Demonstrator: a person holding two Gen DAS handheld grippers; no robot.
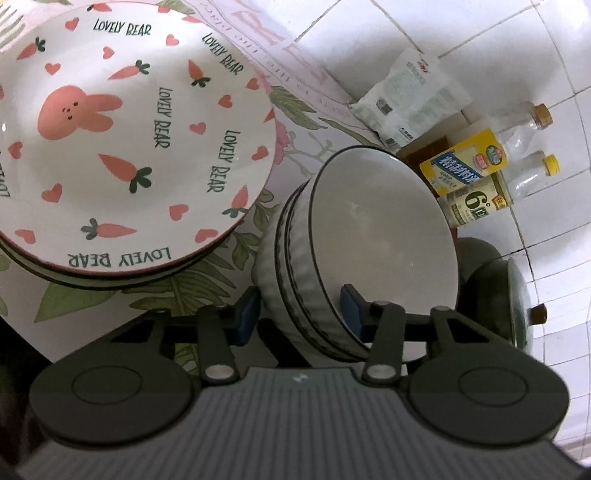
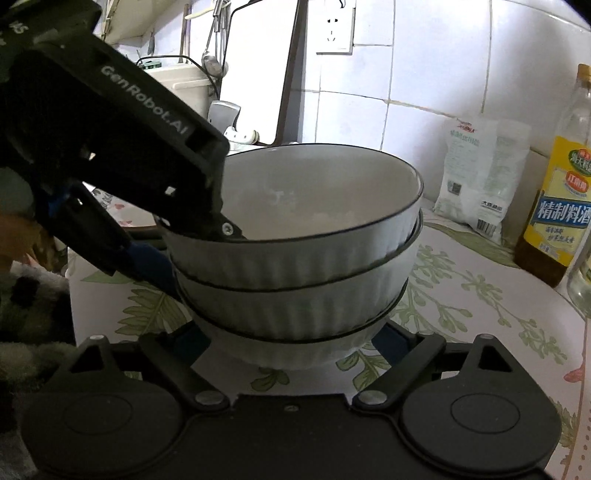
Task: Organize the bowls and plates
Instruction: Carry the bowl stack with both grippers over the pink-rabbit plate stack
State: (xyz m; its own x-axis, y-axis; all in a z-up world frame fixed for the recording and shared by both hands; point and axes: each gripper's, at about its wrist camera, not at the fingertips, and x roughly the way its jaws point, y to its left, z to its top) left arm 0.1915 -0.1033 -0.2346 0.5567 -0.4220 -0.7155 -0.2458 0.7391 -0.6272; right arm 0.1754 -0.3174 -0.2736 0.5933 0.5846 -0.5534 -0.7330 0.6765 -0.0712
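Three ribbed white bowls with dark rims are nested in a stack on the floral tablecloth. My left gripper comes in from the left and straddles the stack's wall. One finger is inside the top bowl and its blue pad lies against the outside. In the left wrist view the same gripper clamps the bowl stack between its pads. My right gripper grips the lowest bowl from both sides. A rabbit-and-carrot plate tops a pile of plates beside the bowls.
Oil and sauce bottles and a white bag stand by the tiled wall behind the bowls. A dark pot with a lid sits close to the stack. A wall socket and hanging utensils are further back.
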